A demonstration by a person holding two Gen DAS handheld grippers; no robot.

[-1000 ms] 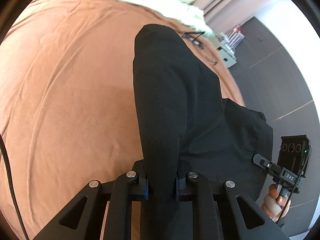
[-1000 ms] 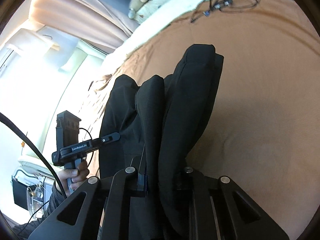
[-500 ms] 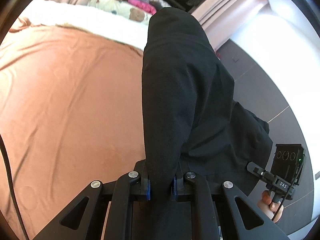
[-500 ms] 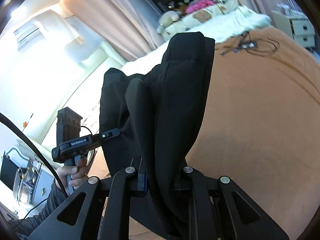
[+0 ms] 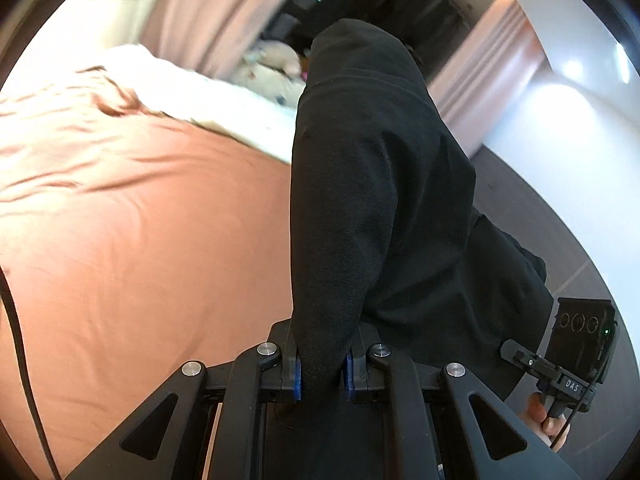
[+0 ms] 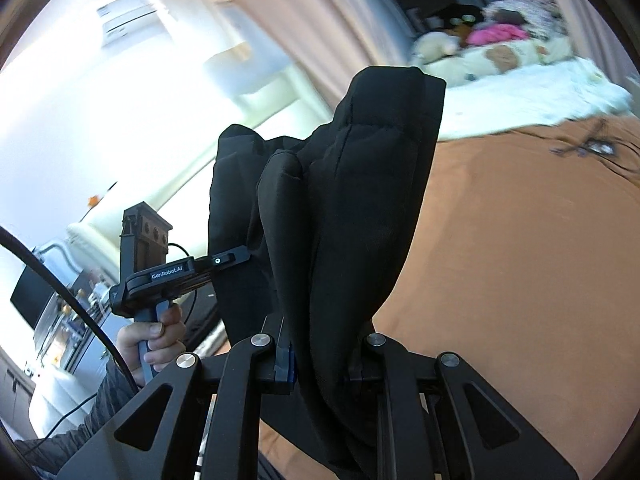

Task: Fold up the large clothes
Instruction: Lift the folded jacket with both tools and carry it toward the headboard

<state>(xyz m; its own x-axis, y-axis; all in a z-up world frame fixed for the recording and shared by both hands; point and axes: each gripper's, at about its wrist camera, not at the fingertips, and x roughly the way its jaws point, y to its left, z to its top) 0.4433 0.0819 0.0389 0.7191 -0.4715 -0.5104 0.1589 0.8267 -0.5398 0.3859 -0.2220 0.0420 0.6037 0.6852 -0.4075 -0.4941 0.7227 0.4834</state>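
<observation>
Bedroom, orange-brown bedsheet (image 5: 140, 248) across the bed, white blanket (image 5: 224, 108) and stuffed toys (image 6: 480, 56) at far edge, pink curtains (image 5: 192, 12) behind. Left gripper (image 5: 320, 372) nearly closed, blue pads pinching a fold of the black garment (image 5: 372, 184), which hangs in the air over the sheet. Right gripper (image 6: 320, 364) also nearly closed, clamping bunched folds of the same garment. 2 hands on handles, left hand (image 6: 156, 336), right hand (image 5: 548, 420).
</observation>
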